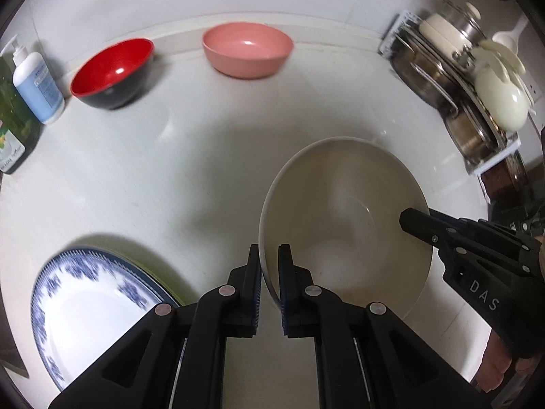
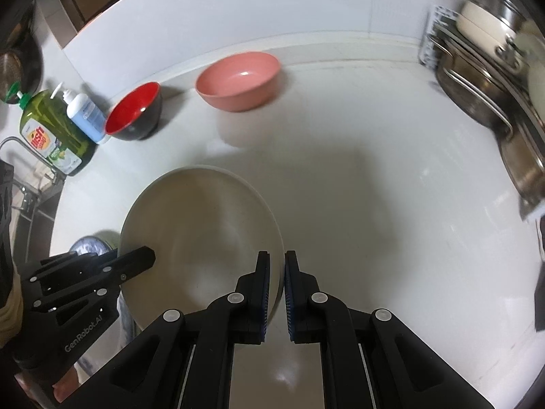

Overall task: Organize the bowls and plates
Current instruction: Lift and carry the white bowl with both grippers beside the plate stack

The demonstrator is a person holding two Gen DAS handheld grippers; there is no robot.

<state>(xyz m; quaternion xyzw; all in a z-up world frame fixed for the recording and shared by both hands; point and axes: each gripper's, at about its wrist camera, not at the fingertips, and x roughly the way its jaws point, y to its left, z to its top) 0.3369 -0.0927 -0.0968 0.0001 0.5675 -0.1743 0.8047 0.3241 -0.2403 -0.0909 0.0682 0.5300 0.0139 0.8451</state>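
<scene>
A large beige bowl hangs above the white counter, gripped on two sides. My left gripper is shut on its left rim. On the opposite rim my right gripper is shut too. A blue-patterned white plate lies on the counter at lower left; in the right wrist view the plate is mostly hidden behind the bowl. A pink bowl and a red bowl with a black outside stand by the back wall.
A blue-white pump bottle and a green dish-soap bottle stand at the left beside a faucet. A dish rack with steel pots and lids fills the right side. A hand holds the right gripper.
</scene>
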